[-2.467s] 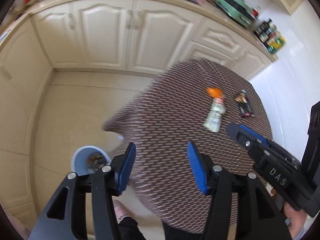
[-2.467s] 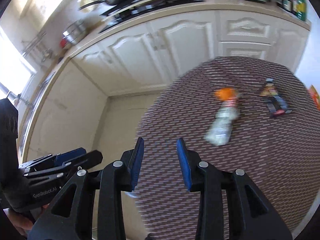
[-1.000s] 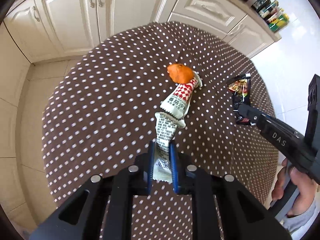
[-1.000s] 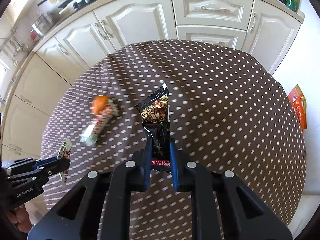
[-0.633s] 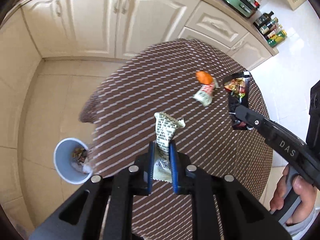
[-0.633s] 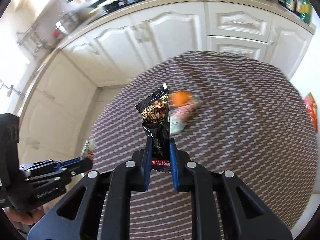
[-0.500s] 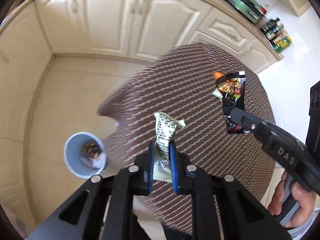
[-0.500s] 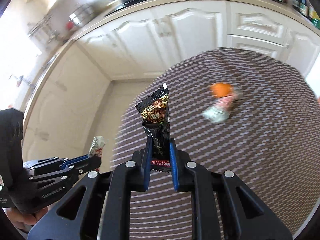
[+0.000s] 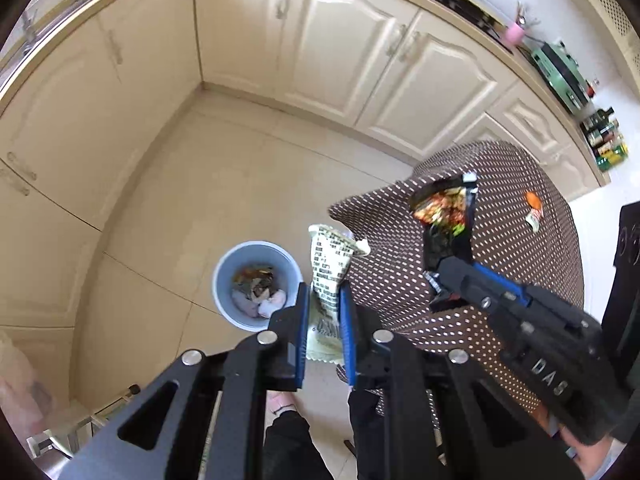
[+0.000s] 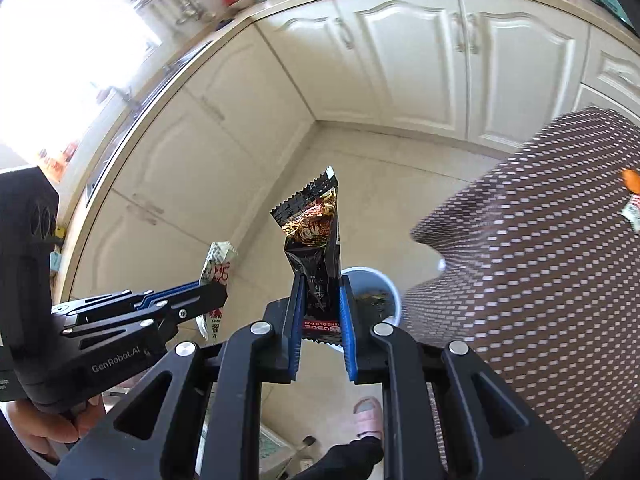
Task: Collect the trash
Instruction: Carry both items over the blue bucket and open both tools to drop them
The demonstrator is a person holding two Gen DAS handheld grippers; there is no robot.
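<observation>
Left wrist view: the left tongs (image 9: pixel 323 312) pinch a white printed paper wrapper (image 9: pixel 330 264), just right of the round pale-blue plastic bin (image 9: pixel 224 268) on the floor; let go here, it could flutter past the rim. Right wrist view: the right tongs (image 10: pixel 320 312) pinch a black foil snack packet (image 10: pixel 316 236) near the bin's left edge; it could miss likewise.

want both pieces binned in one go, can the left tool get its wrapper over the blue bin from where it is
Probably yes. The left tool, shut on the white printed wrapper, sits just beside the blue bin, whose open mouth shows trash inside. Nothing lies between them; the right tool with its black snack packet is off to the other side.
</observation>
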